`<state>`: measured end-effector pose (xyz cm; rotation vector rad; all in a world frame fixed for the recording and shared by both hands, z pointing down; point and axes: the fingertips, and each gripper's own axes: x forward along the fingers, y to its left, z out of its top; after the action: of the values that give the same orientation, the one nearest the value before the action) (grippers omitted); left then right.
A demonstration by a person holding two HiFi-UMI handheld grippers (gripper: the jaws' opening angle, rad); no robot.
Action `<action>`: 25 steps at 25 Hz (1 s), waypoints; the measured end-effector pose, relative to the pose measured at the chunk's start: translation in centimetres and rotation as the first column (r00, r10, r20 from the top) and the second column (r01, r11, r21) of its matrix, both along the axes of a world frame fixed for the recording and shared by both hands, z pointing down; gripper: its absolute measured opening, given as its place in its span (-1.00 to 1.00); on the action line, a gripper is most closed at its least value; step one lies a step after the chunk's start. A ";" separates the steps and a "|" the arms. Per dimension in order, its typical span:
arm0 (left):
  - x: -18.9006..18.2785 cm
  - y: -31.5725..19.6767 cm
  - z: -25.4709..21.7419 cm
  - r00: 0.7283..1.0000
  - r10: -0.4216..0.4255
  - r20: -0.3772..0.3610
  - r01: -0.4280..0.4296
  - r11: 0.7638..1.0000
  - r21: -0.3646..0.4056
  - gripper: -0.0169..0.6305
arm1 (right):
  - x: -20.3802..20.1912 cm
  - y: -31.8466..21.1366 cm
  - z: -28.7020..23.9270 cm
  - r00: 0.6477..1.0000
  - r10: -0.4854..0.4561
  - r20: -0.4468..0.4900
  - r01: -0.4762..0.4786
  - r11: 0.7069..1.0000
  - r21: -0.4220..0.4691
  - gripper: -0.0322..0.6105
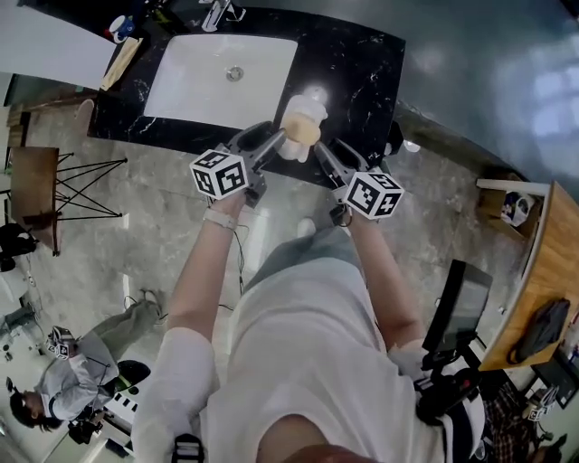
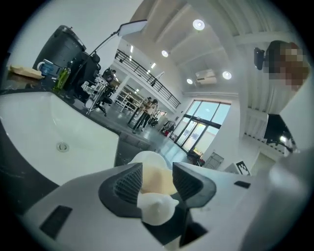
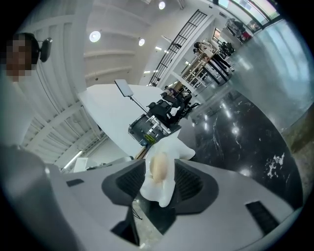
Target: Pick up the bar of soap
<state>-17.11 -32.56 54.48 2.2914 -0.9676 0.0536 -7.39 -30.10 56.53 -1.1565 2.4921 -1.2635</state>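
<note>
A pale yellow bar of soap [image 1: 302, 130] in a white wrapper [image 1: 306, 112] is at the front edge of the black marble counter [image 1: 366, 68], right of the white sink [image 1: 217, 81]. My left gripper [image 1: 282, 137] reaches it from the left and my right gripper [image 1: 316, 146] from the right. In the left gripper view the soap [image 2: 158, 179] fills the gap of the left gripper [image 2: 157, 185], with a white wrapper lump [image 2: 157, 210] in front. In the right gripper view the wrapped soap [image 3: 159, 165] stands in the right gripper [image 3: 160, 179]. Both stand open close around it.
A faucet [image 1: 220, 13] stands behind the sink, and a cup [image 1: 118, 26] and a wooden tray [image 1: 120, 61] lie at the counter's back left. On the floor are a folding stand [image 1: 86, 185], a crouching person [image 1: 86, 366] and a wooden desk [image 1: 543, 271].
</note>
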 end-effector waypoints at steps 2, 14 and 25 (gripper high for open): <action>0.8 -1.1 1.0 0.999 0.038 0.021 -0.038 0.999 -0.020 -0.35 | -0.2 -0.6 0.5 1.000 -0.004 -0.002 0.004 1.000 -0.007 -0.38; 3.4 -3.3 4.2 0.984 0.165 0.071 -0.159 0.983 -0.088 -0.13 | -2.0 -2.0 2.2 0.995 -0.096 -0.029 0.094 0.995 -0.041 -0.38; 3.4 -2.5 3.9 0.983 0.171 0.066 -0.166 0.983 -0.075 -0.13 | -2.8 -1.6 2.3 0.990 -0.099 -0.103 0.093 0.994 -0.058 -0.50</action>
<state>-13.69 -35.08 58.35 2.3157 -0.7922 0.2397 -10.17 -31.68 58.85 -1.1574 2.6350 -1.3339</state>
